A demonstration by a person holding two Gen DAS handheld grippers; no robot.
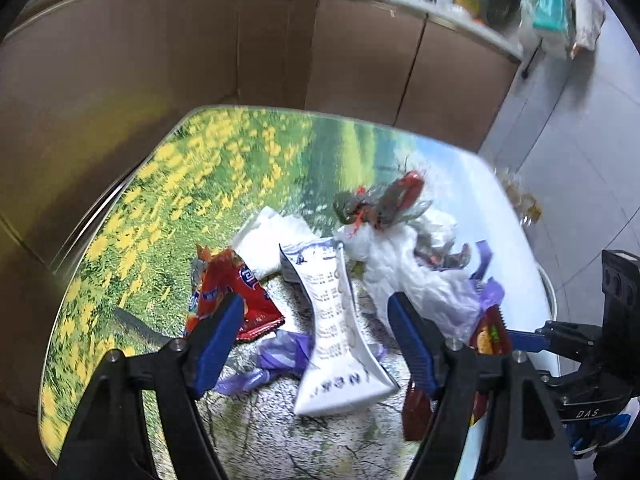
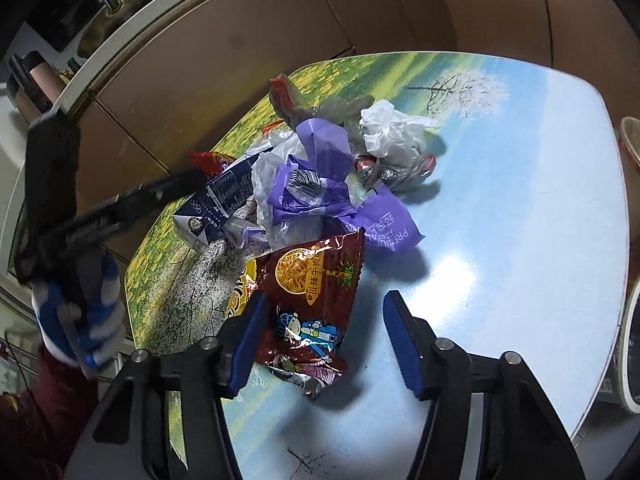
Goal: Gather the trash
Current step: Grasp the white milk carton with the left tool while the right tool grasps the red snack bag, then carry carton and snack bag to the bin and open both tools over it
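A heap of trash lies on the landscape-printed table (image 1: 224, 168). In the left wrist view my left gripper (image 1: 316, 328) is open above a flattened white milk carton (image 1: 340, 332), with a red snack bag (image 1: 236, 296) by its left finger, purple plastic (image 1: 280, 356) below and white plastic bags (image 1: 408, 272) beyond. In the right wrist view my right gripper (image 2: 320, 340) is open over a dark red noodle wrapper (image 2: 316, 292). Behind it lie purple bags (image 2: 320, 184), the milk carton (image 2: 216, 208) and a white bag (image 2: 392, 128). The left gripper (image 2: 176, 188) reaches into the heap from the left.
Brown cabinet fronts (image 1: 200, 52) stand behind the table under a white counter (image 1: 400, 0) with clutter. Grey tiled floor (image 1: 580, 140) lies to the right. A round bin rim (image 2: 628, 344) sits at the table's right edge. The blue side of the table (image 2: 520, 240) is bare.
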